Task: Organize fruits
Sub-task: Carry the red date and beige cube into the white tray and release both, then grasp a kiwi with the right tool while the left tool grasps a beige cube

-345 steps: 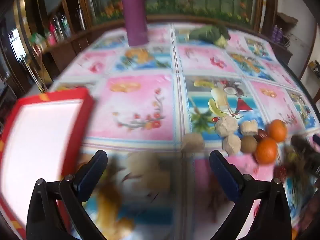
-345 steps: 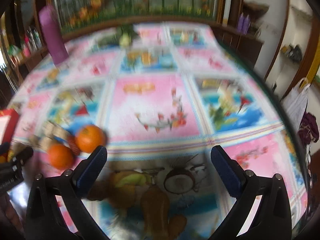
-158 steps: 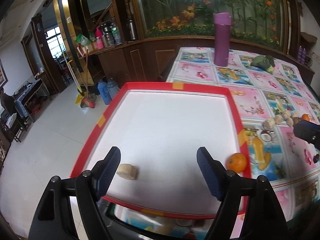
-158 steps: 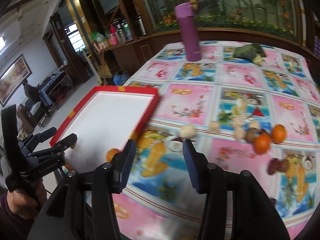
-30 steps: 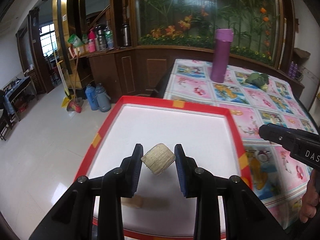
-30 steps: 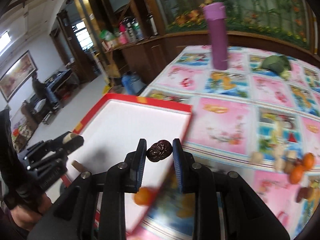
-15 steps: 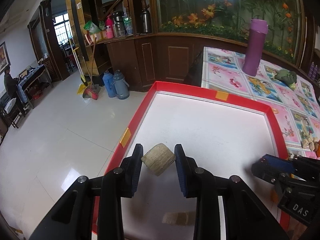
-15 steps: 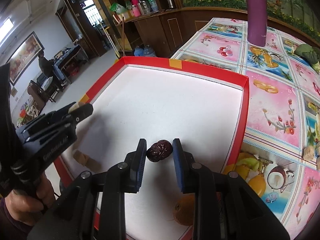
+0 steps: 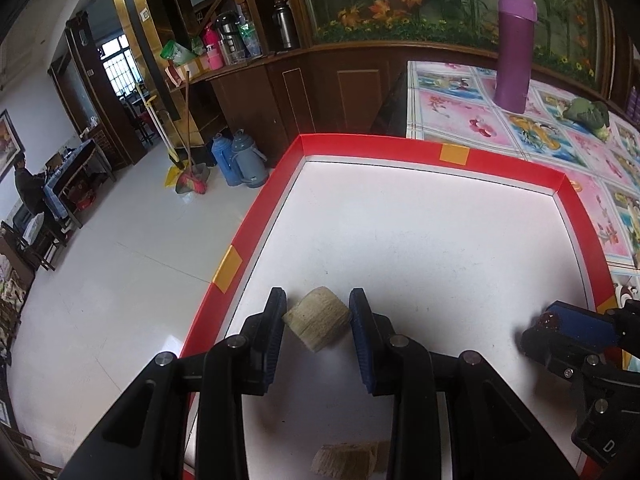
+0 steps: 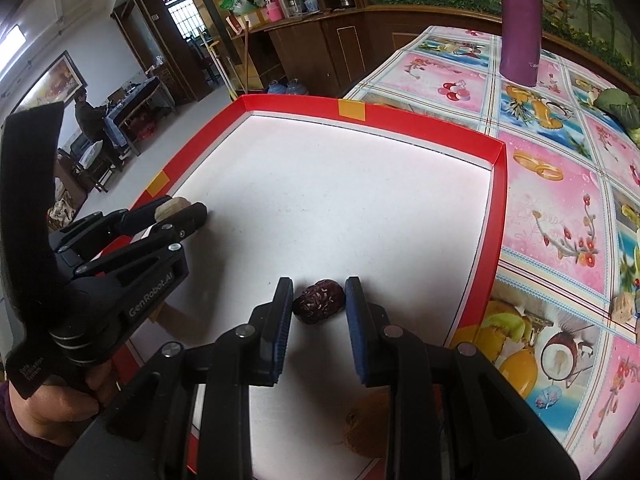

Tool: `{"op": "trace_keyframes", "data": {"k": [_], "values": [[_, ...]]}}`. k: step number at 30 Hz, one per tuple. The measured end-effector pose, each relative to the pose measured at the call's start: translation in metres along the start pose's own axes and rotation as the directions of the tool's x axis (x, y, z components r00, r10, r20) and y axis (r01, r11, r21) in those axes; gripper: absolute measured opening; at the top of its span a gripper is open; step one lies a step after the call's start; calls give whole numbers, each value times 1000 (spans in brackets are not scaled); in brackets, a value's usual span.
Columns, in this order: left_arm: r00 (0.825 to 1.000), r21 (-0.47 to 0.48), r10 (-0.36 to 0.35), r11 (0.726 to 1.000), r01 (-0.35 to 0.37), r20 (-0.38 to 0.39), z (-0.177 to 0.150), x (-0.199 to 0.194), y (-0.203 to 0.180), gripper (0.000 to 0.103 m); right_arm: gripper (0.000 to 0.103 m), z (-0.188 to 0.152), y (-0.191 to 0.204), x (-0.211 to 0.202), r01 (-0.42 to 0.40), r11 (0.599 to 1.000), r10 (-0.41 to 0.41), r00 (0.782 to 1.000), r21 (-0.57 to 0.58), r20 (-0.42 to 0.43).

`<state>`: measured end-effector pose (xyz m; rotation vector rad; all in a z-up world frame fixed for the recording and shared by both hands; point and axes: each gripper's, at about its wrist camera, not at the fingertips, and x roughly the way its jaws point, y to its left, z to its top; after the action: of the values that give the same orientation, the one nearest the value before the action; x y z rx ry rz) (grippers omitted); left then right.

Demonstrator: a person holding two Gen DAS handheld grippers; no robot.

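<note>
Two grippers are over one red-rimmed tray, which sits at the corner of a table covered in a fruit-print cloth; the tray is evidently the collecting point, its white floor mostly bare and so offering free room for set-down. A purple flask stands well back on the cloth and plays no part. The left gripper is low over the tray's near-left area, close to the red wall, its jaws pinching a tan ridged piece from both sides with the piece's flanks against the blue pads; whether the piece touches the floor cannot be told. The right gripper is over the tray's near-right area, jaws closed on a dark wrinkled fruit, probably a dried date, held crosswise at the tips so that it can be let go cleanly. The two grippers are kept well apart, which in my judgement places like items in separate zones and avoids a clash on release. An orange lies in the tray just below the right gripper, and a second tan piece lies under the left gripper beside its near wall, consistent with sorting by kind. More pale pieces wait out on the cloth. Both items appear ready for release.
</note>
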<state>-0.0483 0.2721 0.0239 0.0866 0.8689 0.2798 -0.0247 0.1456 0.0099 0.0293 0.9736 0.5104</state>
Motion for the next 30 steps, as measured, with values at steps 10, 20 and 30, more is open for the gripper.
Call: {"op": "trace_keyframes", "data": {"k": [10,20,30], "values": [[999,5,28,1000,-28,43,1,-23,-5,58,31,-5,-12,-21,-16,999,15,999,32,32],[988,24,14,1000,-18,152,12,-70,-21,63,37,-9,-38,-72,-4,996,-8,990,84,143],[979,82,-17,997,0,202,15,-98,-58,64,37,-29,-73,-112,11,990,-40,978,139,204]]}}
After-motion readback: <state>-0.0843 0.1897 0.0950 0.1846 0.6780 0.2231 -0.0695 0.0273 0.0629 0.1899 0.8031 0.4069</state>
